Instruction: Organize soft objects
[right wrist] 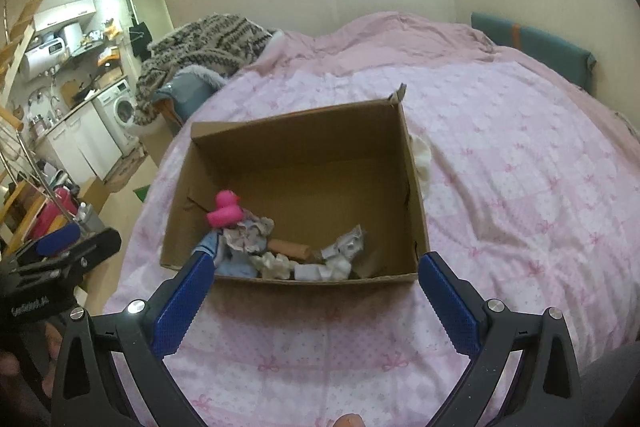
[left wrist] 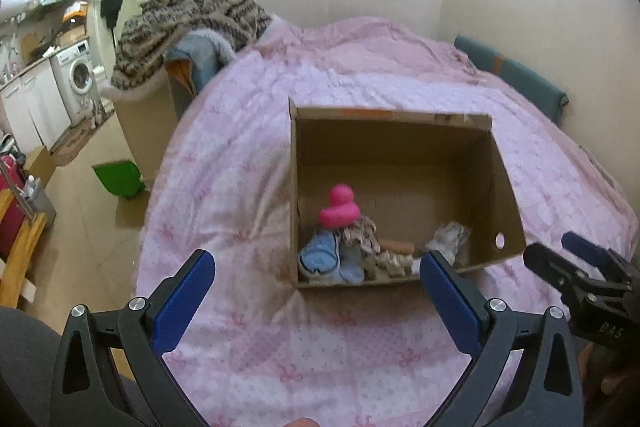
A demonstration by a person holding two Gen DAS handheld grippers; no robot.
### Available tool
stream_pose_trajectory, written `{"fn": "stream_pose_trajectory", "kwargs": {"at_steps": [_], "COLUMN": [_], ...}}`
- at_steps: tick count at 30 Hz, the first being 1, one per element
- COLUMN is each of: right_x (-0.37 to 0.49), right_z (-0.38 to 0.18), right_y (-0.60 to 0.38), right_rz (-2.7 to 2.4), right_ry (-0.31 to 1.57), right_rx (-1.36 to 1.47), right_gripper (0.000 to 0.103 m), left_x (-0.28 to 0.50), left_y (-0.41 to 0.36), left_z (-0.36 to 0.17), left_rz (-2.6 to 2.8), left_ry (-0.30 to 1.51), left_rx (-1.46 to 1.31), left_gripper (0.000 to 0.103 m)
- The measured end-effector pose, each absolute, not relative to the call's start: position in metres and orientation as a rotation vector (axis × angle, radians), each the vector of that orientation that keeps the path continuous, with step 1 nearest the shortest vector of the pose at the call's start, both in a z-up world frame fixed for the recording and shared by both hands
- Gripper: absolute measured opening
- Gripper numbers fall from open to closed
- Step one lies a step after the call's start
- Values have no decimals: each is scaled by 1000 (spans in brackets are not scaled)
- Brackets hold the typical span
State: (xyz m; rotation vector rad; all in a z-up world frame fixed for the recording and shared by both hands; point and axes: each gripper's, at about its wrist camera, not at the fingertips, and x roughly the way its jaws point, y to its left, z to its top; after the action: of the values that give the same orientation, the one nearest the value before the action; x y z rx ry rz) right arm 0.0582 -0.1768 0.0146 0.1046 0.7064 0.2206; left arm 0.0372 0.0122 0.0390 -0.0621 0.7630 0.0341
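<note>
From the left wrist we see, at far left, a washer (left wrist: 82, 75), then a patterned blanket (left wrist: 188, 23) heaped beside the bed (left wrist: 248, 155), and a green bin (left wrist: 120, 179) on the floor. Our left gripper (left wrist: 316, 283) hangs with its jaws wide apart and nothing between them, just short of the box (left wrist: 508, 195) that sits open on the pink cover. Inside, along the near wall, lie a pink duck (left wrist: 339, 207), a blue cloth (left wrist: 324, 257), a patterned cloth (left wrist: 370, 243), a brown roll (left wrist: 398, 247) and a grey wad (left wrist: 450, 237). Only this view shows the round hole in the box's right wall. From the right wrist, our right gripper (right wrist: 316, 281) is likewise spread and empty, and only here a white soft thing (right wrist: 422, 157) shows outside, touching the box's right wall.
</note>
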Motion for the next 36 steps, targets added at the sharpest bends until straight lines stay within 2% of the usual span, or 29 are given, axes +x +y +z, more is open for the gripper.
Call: {"fn": "stream_pose_trajectory", "kwargs": {"at_steps": [7,36], "right_x": [64,65], "right_z": [3,4], "right_y": [-168,-171], "right_rz": [210,201], "right_ry": [729,723], "right_rx": [54,54], "right_gripper": [103,103], "left_x": [42,42], "left_y": [12,14], "left_z": [23,26], "left_rz": [45,39], "left_ry": [817,807], "left_rx": [-63,-88], "left_gripper": [102,102]}}
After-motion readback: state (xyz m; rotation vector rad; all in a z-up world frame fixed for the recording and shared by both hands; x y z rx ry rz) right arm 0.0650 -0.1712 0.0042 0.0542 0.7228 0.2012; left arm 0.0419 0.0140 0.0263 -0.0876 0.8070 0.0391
